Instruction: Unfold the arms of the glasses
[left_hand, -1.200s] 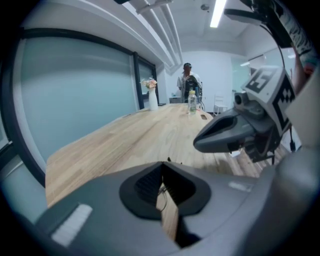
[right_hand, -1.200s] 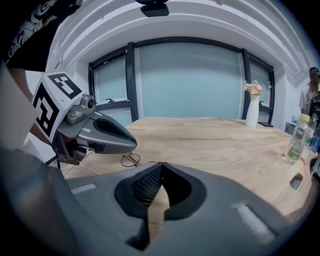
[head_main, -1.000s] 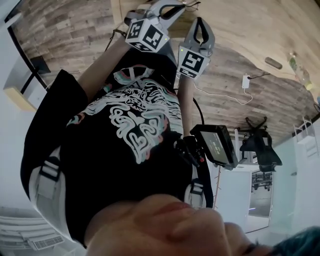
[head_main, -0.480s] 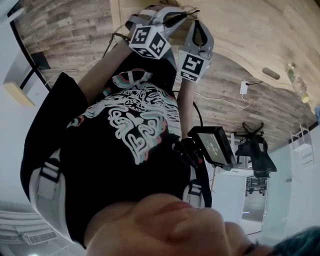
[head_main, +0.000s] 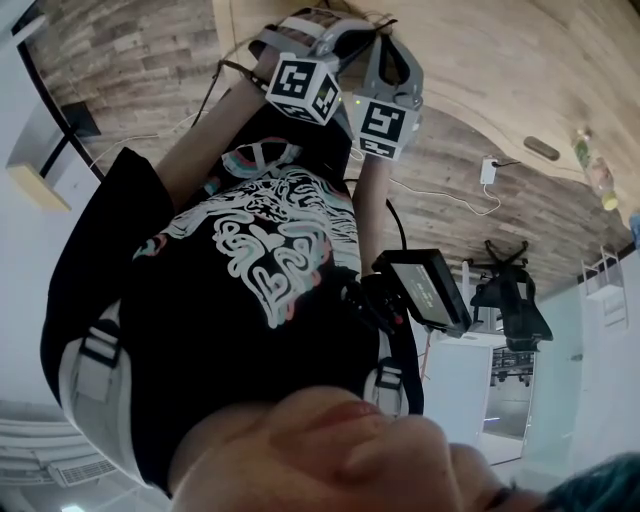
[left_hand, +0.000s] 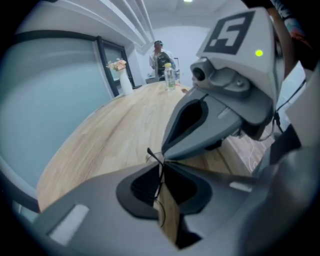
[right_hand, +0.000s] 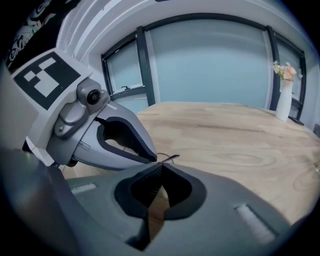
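No legible txt, nos. or brands anywhere. Only black & white square code markers, 1 per visible face, on the left gripper's cube and the right gripper's cube, just beside it. Shirt print under both claws: swirls, no letters. Small screen below right claw: unreadable.

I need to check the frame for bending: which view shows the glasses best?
The left gripper view: the thin dark glasses sit pinched in the left tool, a lens rim curving below. The right gripper view shows only a tip past the right tool. The head view's tools mostly hide them.
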